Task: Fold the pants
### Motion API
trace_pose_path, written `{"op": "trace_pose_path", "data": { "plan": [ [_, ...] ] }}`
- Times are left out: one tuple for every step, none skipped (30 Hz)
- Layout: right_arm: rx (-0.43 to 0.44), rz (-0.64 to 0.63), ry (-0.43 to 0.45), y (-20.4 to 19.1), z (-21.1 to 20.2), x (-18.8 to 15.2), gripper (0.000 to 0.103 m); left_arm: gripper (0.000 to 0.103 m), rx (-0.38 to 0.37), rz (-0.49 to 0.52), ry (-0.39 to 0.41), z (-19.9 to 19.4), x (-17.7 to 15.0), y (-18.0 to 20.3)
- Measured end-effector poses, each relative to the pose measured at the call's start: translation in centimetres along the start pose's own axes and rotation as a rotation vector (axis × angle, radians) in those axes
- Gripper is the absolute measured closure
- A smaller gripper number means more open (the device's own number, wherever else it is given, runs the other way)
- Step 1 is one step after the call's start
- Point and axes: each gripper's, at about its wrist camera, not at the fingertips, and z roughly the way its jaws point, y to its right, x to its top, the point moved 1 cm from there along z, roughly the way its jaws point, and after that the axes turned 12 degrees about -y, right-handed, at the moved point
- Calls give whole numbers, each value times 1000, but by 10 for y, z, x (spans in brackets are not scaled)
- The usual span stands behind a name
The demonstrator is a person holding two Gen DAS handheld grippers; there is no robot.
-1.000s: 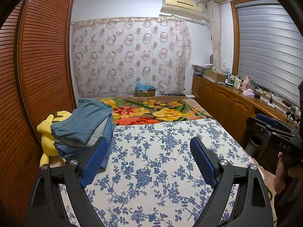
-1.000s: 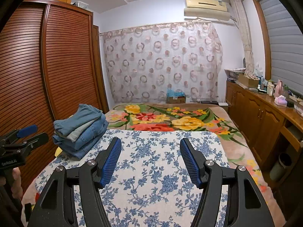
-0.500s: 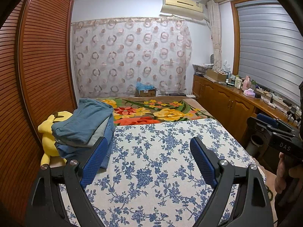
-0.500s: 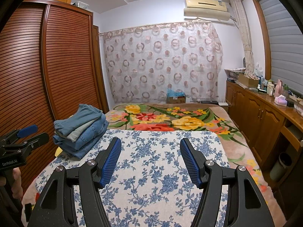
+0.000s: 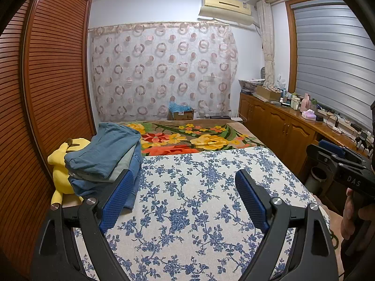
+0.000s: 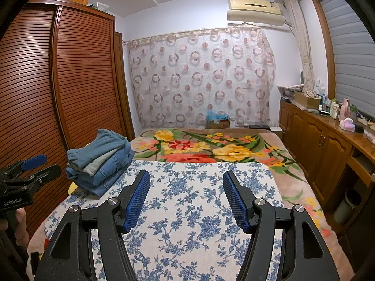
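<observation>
Left wrist view: left gripper (image 5: 182, 199) apart, empty | right gripper (image 6: 186, 199) apart, empty | pants stack (image 5: 105, 157) at bed's (image 5: 199, 210) left edge, leaving middle free for folding

Bed covered with a blue-floral sheet (image 5: 199, 201); flowered blanket (image 5: 187, 138) lies beyond it. Yellow plush toy (image 5: 61, 164) sits at the bed's left edge against the slatted wardrobe (image 6: 77, 77). Circle-patterned curtain (image 6: 201, 77) on far wall, air conditioner (image 5: 225, 5) above. Cluttered wooden cabinet (image 6: 328, 140) along right wall.
</observation>
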Motion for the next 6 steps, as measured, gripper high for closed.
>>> {"op": "trace_pose_path", "data": {
  "plan": [
    [2, 1, -1, 0, 0, 0, 36, 14, 1, 0, 0, 0, 0, 0],
    [2, 0, -1, 0, 0, 0, 36, 14, 0, 1, 0, 0, 0, 0],
    [1, 0, -1, 0, 0, 0, 36, 14, 0, 1, -1, 0, 0, 0],
    [1, 0, -1, 0, 0, 0, 36, 14, 1, 1, -1, 0, 0, 0],
    [1, 0, -1, 0, 0, 0, 36, 14, 1, 1, -1, 0, 0, 0],
    [1, 1, -1, 0, 0, 0, 36, 14, 1, 1, -1, 0, 0, 0]
  ]
}}
